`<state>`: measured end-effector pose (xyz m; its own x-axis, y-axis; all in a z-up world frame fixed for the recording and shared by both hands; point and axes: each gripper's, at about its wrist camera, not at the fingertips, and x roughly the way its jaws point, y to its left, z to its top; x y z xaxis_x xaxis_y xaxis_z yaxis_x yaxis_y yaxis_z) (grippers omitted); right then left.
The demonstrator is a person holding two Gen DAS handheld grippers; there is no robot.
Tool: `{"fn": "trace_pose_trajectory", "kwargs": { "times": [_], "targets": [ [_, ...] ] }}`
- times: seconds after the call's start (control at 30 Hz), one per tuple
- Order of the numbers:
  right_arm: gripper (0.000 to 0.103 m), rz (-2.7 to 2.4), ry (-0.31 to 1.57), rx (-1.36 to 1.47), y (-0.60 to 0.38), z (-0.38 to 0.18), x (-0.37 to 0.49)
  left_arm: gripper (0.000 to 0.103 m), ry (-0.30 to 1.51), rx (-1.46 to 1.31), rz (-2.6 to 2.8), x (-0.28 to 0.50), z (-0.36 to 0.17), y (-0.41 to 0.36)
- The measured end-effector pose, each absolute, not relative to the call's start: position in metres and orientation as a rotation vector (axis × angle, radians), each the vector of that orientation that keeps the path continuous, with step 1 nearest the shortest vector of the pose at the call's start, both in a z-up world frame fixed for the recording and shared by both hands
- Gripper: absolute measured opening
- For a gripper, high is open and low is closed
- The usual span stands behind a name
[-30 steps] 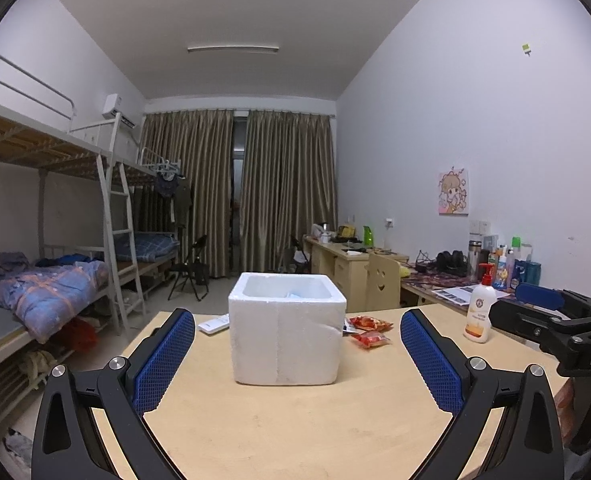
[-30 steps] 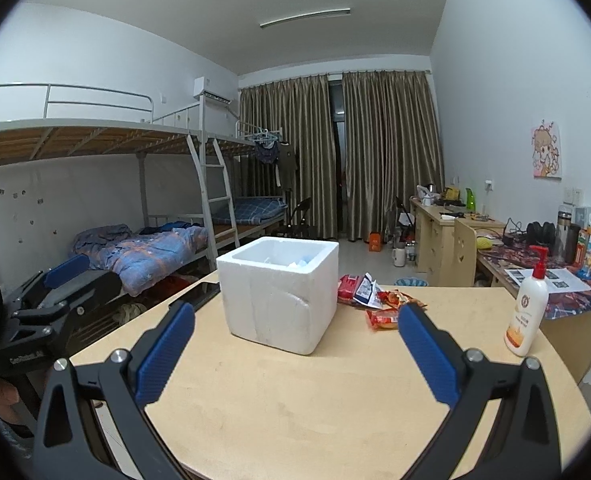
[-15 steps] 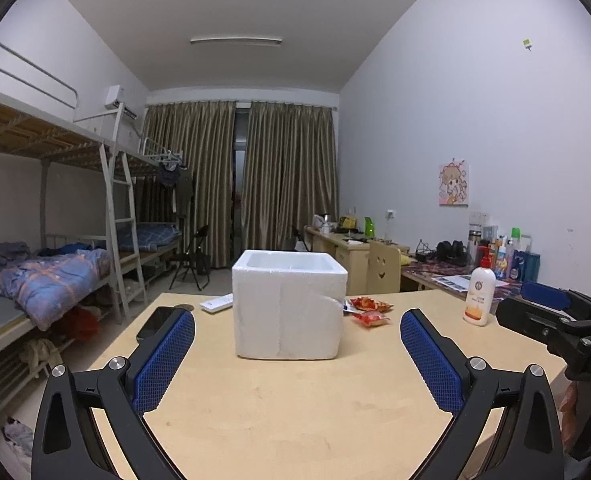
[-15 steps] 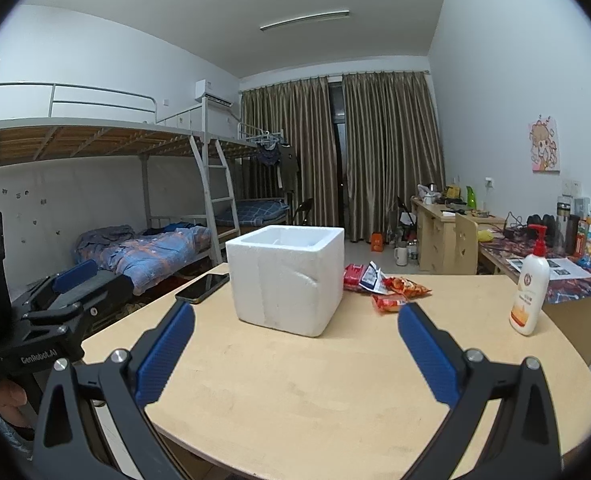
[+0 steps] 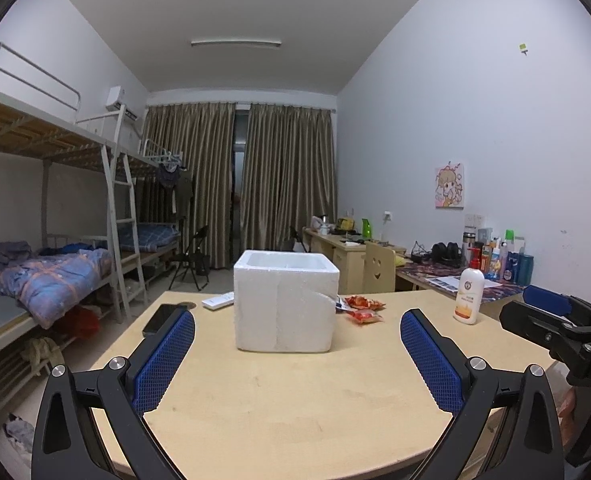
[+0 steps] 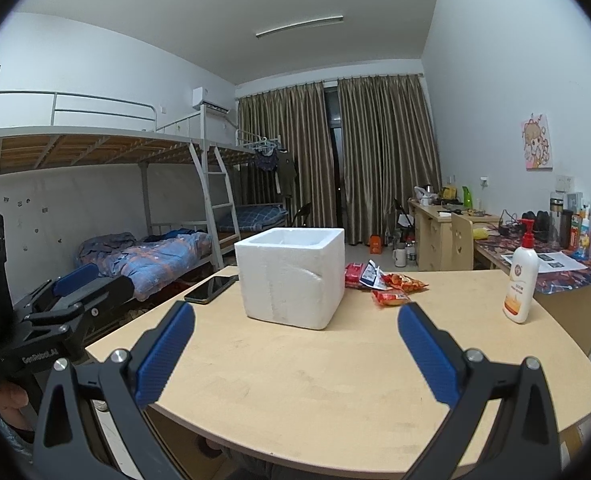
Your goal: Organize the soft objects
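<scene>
A white foam box stands upright in the middle of the wooden table, its inside hidden from this low angle. Several red snack packets lie just right of and behind the box. My left gripper is open over the near table edge, nothing between its blue pads. My right gripper is open too and empty, off to the right of the left one. Each gripper also shows at the side of the other's view: the right gripper, the left gripper.
A black phone and a white remote lie left of the box. A lotion pump bottle stands at the table's right. Bunk beds line the left wall, cluttered desks the right.
Both grippers have drawn back and dropped lower, so the box looks smaller and its inside is no longer seen. Both stay open.
</scene>
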<state>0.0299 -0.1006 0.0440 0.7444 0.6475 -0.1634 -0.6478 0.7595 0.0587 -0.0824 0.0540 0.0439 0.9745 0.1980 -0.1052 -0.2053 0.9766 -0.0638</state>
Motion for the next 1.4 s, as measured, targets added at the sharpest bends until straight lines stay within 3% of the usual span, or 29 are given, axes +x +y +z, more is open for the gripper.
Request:
{"fn": "trace_pose_trajectory", "kwargs": {
  "times": [1.4],
  "targets": [
    [0.103, 0.703, 0.207, -0.03, -0.102, 0.03, 0.009, 0.103, 0.118, -0.043, 0.209, -0.093, 0.027, 0.033]
  ]
}}
